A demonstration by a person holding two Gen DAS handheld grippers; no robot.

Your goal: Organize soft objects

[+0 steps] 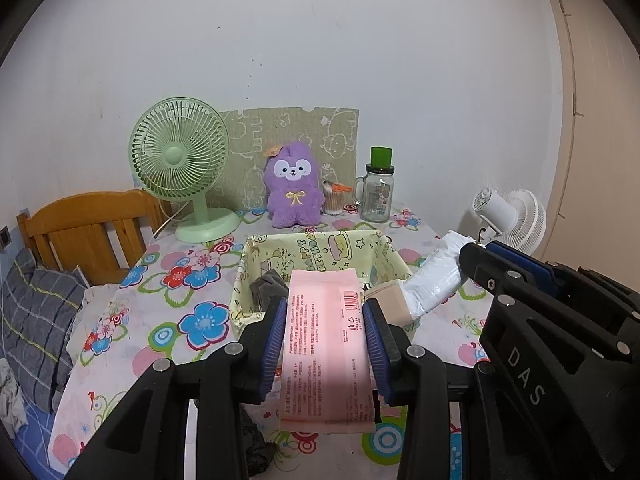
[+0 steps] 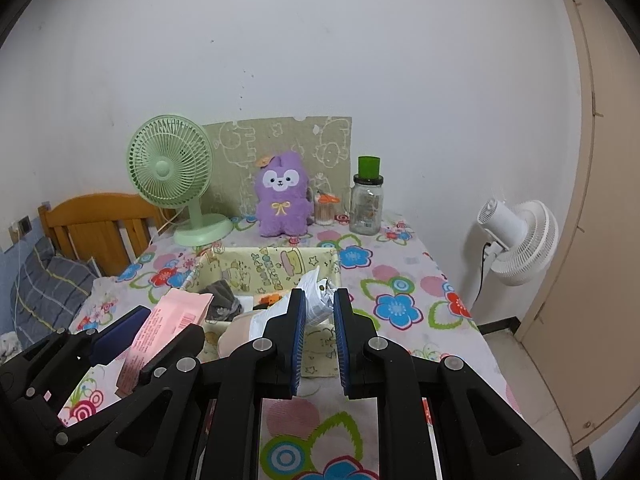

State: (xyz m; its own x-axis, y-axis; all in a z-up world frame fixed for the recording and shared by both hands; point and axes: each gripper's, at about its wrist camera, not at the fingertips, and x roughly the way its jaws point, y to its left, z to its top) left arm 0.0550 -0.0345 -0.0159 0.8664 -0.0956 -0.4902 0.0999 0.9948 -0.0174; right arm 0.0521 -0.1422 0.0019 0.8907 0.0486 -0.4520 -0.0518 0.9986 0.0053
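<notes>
Left hand-held gripper (image 1: 326, 344) clamped on a flat pink packet (image 1: 328, 344), small print and a barcode on its face, unreadable. Right hand-held gripper (image 2: 319, 320) pinched on a white crinkly plastic pack (image 2: 316, 300); "DAS" on its arm. Both packs held over the yellow cartoon-print fabric basket (image 1: 256, 252) on the floral table (image 1: 188, 280).

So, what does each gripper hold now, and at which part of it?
The left gripper holds the pink packet by its two long side edges, about mid-length. The right gripper holds the white plastic pack near one end.
</notes>
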